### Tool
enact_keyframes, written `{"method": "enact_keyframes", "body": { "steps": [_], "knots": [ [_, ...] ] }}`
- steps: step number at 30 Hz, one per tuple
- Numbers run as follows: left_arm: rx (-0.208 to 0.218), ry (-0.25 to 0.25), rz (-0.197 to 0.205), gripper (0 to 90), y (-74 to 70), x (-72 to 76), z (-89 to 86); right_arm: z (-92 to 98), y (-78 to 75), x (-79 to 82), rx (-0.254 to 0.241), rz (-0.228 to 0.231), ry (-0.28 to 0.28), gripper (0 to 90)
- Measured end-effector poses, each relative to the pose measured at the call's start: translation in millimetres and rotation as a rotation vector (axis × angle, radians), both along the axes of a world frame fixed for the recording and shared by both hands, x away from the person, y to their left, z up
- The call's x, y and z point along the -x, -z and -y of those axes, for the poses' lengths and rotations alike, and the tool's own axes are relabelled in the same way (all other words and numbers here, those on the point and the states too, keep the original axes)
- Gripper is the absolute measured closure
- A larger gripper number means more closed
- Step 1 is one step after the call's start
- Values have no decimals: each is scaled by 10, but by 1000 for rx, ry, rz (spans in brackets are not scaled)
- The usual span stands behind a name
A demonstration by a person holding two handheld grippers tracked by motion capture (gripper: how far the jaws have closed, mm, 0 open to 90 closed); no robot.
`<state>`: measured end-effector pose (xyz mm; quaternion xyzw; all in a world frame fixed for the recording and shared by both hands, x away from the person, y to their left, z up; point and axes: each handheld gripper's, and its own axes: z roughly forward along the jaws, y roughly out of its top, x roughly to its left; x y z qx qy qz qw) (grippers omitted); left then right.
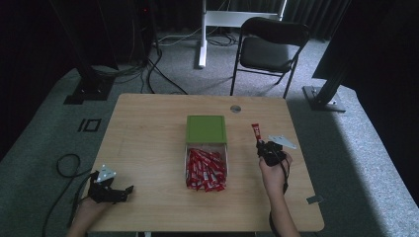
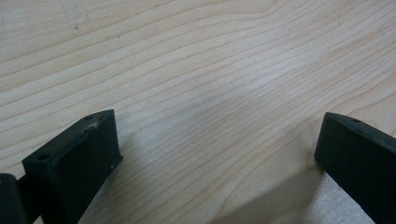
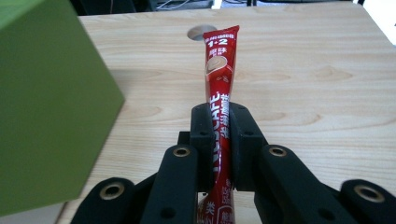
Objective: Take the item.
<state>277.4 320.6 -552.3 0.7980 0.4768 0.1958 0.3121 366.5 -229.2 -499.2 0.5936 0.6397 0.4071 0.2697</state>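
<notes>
one red sachet (image 3: 219, 93) reading "1+2" pinched in right claw (image 3: 219, 140).

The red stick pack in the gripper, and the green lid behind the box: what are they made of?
Red stick pack: probably glossy plastic or foil film, since it is thin, printed and shiny. Green lid: matte and evenly coloured, maybe plastic or painted board; I can't tell which.

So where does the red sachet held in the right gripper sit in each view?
High view: red sachet right of centre, sticking out of the right gripper.
Left gripper view: bare wood between open jaws, no sachet.
Right gripper view: centre, clamped upright between the jaws.
Shared landmark: green box.
</notes>
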Motion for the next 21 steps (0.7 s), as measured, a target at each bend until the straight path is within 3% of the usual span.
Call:
{"method": "enact_keyframes", "body": {
  "steps": [13, 21],
  "knots": [
    [0, 0, 0, 8, 0, 0, 0, 37, 340, -111, -25, -75, 43, 819],
    [0, 0, 1, 8, 1, 0, 0, -27, 453, -137, -31, -108, 32, 818]
  ]
}}
